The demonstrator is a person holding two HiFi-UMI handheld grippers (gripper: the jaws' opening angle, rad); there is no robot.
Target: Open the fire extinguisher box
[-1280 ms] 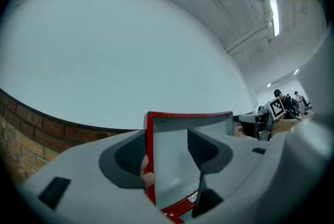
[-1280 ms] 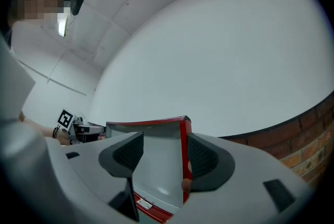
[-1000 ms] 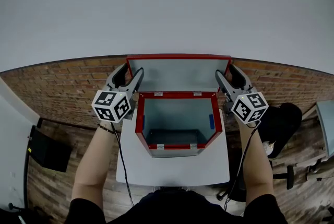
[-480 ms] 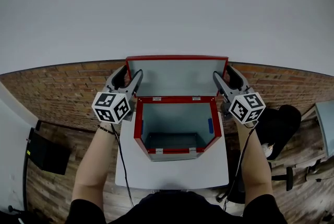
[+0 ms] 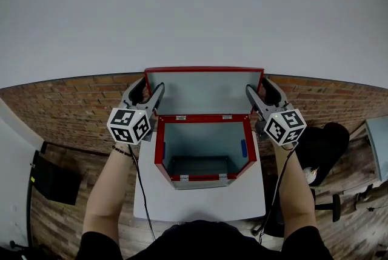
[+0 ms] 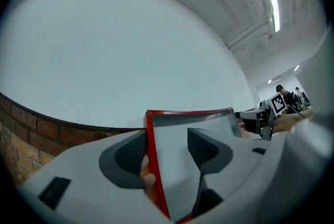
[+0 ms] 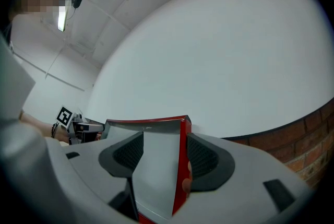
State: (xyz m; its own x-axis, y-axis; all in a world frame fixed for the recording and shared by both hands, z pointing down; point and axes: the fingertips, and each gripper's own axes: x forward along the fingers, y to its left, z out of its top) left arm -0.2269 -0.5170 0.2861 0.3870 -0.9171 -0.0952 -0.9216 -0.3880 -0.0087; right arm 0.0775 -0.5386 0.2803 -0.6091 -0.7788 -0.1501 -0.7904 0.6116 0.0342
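At the side rims of the upright lid (image 5: 204, 92) of the fire extinguisher box (image 5: 159, 145), left gripper (image 5: 151, 85) and right gripper (image 5: 259, 85) straddle it wide-jawed without clamping; opening looks finished, so next both likely back clear.

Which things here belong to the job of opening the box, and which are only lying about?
Job:
- box
- its raised lid
- left tool, open astride the lid's left edge
- right tool, open astride its right edge
- table

Lying about:
- dark object, right
- black object, left
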